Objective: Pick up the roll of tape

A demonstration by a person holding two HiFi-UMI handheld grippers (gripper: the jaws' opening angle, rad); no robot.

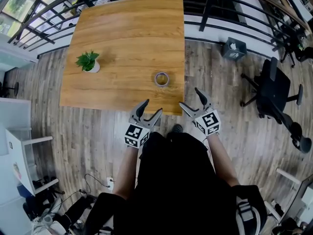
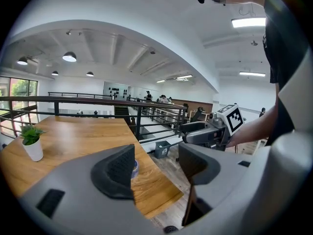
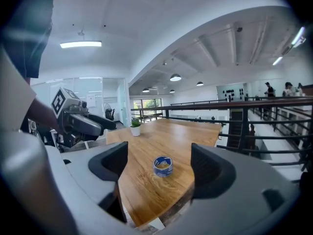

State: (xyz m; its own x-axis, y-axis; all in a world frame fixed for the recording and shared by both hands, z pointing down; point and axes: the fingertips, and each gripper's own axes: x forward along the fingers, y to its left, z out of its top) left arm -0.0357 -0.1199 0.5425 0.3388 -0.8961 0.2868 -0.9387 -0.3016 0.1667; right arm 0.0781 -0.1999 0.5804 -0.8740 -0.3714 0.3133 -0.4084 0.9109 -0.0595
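A roll of tape (image 1: 162, 79) lies flat on the wooden table (image 1: 127, 38), near its front right corner. In the right gripper view the roll (image 3: 163, 166) sits ahead, between the open jaws. My right gripper (image 1: 191, 101) hovers open just off the table's near edge, a little right of the roll. Left of it, my left gripper (image 1: 150, 109) is open too, at the near edge. Only a sliver of the roll (image 2: 134, 169) peeks past the left jaw in the left gripper view. Neither gripper holds anything.
A small potted plant (image 1: 88, 62) stands on the table's left side. A black railing (image 1: 215, 4) runs behind and right of the table. A small dark bin (image 1: 234, 49) and a black office chair (image 1: 276, 97) stand on the wood floor at the right.
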